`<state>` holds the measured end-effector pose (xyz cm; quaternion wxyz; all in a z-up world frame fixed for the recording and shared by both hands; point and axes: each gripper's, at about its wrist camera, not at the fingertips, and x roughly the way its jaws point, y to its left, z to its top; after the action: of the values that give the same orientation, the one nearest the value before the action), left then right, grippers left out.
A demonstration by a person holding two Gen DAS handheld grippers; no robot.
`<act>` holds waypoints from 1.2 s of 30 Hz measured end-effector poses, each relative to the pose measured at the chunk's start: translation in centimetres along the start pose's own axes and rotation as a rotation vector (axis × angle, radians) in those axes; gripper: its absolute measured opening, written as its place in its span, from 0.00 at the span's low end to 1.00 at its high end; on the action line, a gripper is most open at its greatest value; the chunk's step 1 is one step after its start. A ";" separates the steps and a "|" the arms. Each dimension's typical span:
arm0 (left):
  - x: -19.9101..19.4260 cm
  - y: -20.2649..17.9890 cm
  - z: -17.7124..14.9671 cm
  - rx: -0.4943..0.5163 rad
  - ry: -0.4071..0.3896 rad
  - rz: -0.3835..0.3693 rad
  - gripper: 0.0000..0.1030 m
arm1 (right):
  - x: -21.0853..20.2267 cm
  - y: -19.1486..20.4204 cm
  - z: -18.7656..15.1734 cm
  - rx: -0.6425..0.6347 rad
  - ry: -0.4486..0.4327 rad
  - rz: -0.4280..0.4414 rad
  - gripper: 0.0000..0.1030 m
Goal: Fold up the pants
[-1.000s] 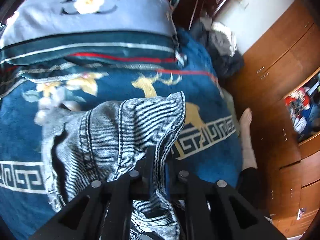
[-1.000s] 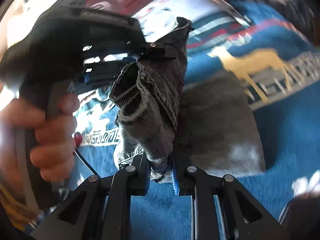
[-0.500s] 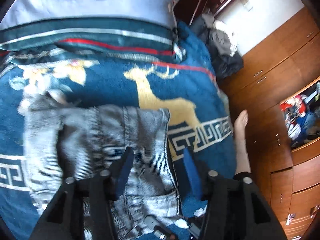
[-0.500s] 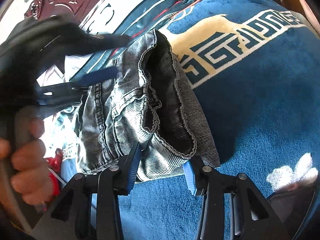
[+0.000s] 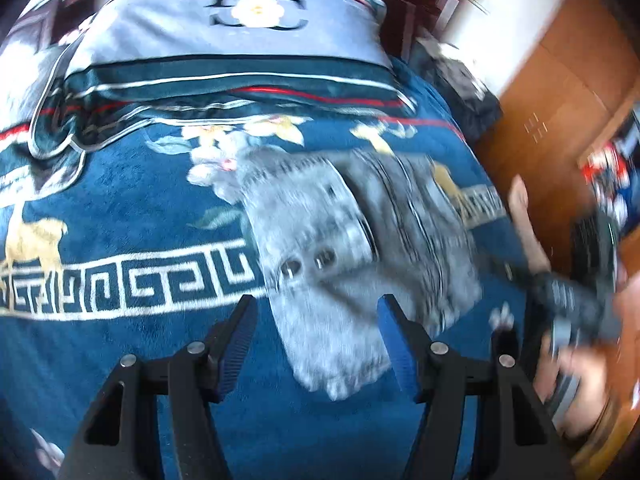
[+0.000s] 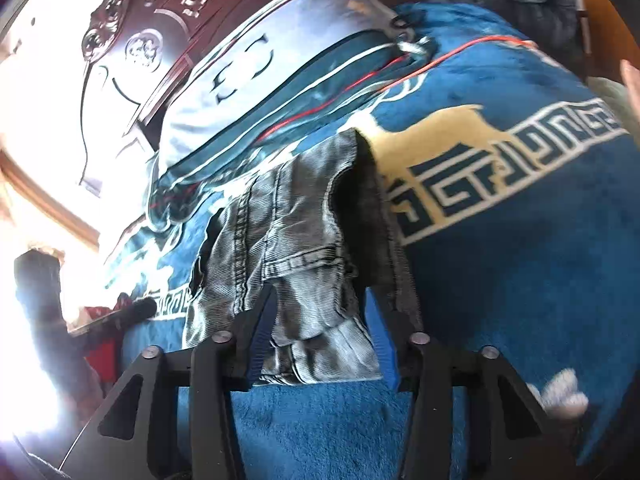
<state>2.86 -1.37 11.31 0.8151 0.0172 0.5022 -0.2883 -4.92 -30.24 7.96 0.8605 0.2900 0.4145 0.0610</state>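
The grey denim pants (image 5: 344, 248) lie folded in a compact bundle on the blue blanket (image 5: 120, 200); they also show in the right wrist view (image 6: 288, 248). My left gripper (image 5: 316, 340) is open and empty, just in front of the bundle's near edge. My right gripper (image 6: 324, 336) is open and empty, its fingers on either side of the bundle's near end. The right gripper and the hand that holds it show blurred at the right of the left wrist view (image 5: 576, 312).
A grey-blue pillow (image 5: 240, 40) lies at the head of the bed against a dark carved headboard (image 6: 132, 52). A brown wardrobe (image 5: 560, 112) stands to the right. A heap of dark clothes (image 5: 460, 80) sits at the bed's far corner. A bare foot (image 5: 524, 216) is beside the bed.
Both grippers held the pants shut one second ago, then opened and let them drop onto the blanket. Both have since pulled back; the left one has swung left.
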 end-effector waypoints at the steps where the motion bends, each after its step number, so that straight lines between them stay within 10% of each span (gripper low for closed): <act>1: 0.2 -0.4 -0.4 0.033 0.005 -0.006 0.62 | 0.5 0.1 0.4 -0.008 0.016 -0.003 0.36; 7: 2.4 -2.4 -2.3 0.162 0.051 -0.004 0.59 | 1.6 0.7 0.9 -0.045 0.052 -0.034 0.13; 19: 1.6 -1.8 -3.5 0.193 -0.013 -0.027 0.28 | -4.3 3.9 0.7 -0.072 -0.103 0.019 0.09; 24: 2.0 -1.8 -3.6 0.198 -0.002 -0.026 0.28 | -2.6 2.0 0.0 -0.011 -0.023 0.020 0.12; 28: 2.3 -2.0 -3.5 0.195 0.007 -0.020 0.28 | -1.2 0.0 0.2 0.087 0.009 0.026 0.36; 36: 3.5 -2.9 -3.3 0.226 0.042 0.011 0.29 | 1.7 -0.7 1.0 0.079 0.059 -0.004 0.36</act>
<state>-0.10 -4.32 7.54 0.7988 0.1178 0.4832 -0.3384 -3.15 -30.71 6.90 0.8357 0.3211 0.4425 0.0515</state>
